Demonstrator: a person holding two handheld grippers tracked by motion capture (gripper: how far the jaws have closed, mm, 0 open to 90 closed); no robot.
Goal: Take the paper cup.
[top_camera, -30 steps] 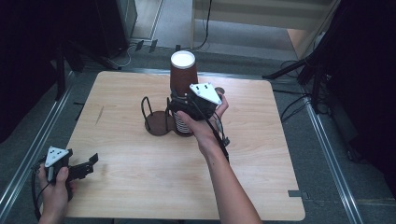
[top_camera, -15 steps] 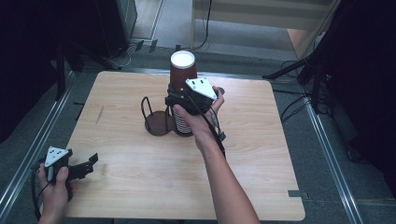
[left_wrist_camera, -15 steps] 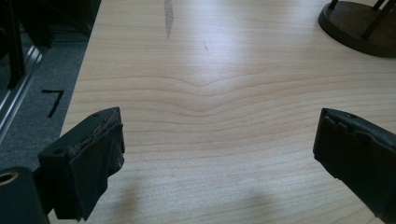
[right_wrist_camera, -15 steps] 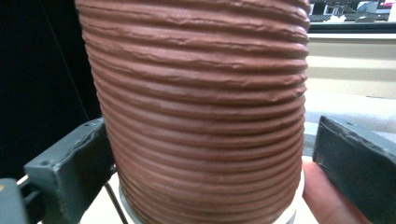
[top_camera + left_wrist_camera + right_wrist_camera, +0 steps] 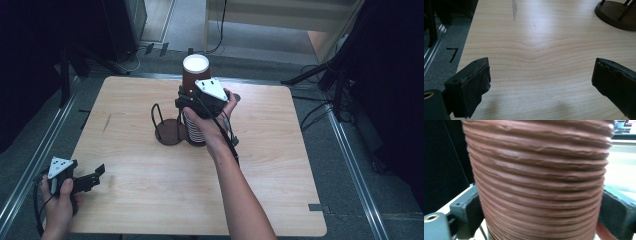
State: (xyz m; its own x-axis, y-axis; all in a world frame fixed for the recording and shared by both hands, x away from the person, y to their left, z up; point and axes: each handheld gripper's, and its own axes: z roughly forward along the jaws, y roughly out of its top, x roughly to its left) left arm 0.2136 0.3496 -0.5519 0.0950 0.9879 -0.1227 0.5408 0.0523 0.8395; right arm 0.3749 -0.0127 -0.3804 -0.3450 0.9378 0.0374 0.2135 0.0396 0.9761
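One upright stack of cups [image 5: 195, 100] is clamped between the right claw [image 5: 186, 106] jaws; the left claw [image 5: 97, 174] is held open, empty, well apart.

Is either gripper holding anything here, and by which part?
The right gripper clamps the stack of brown paper cups by its ribbed side, a jaw on each flank. The left gripper is open over bare table, holding nothing.
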